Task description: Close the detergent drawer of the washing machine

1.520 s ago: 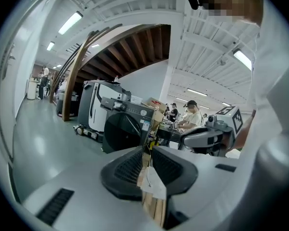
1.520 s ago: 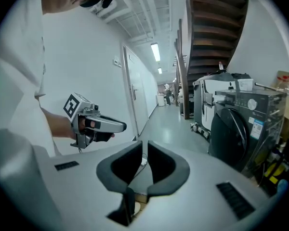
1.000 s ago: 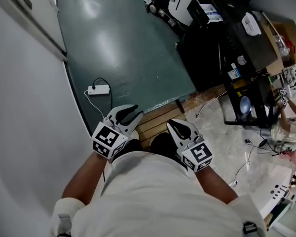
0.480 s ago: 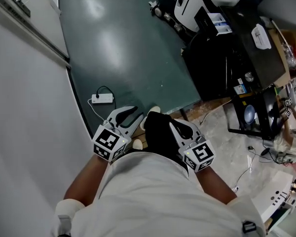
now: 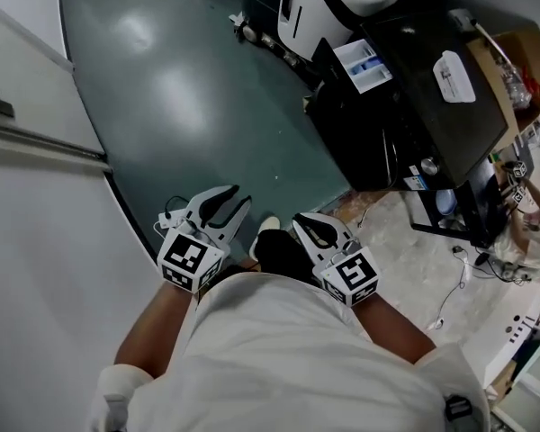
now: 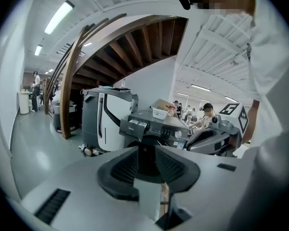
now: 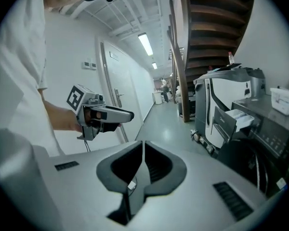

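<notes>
Green workshop floor (image 5: 189,106) from above. Drawer (image 5: 364,65) pulled out of dark washer (image 5: 405,106), well apart from both grippers. Left gripper (image 5: 237,196) empty, fingers (image 5: 212,207) part open, just widening; right gripper (image 5: 302,223) closed, empty. Approach step, probably; next, reaching the drawer front and pushing it in.

Dark teal floor (image 5: 189,106), black washing machine (image 5: 414,97), white-and-blue detergent drawer (image 5: 364,61), white shirt (image 5: 288,358)
</notes>
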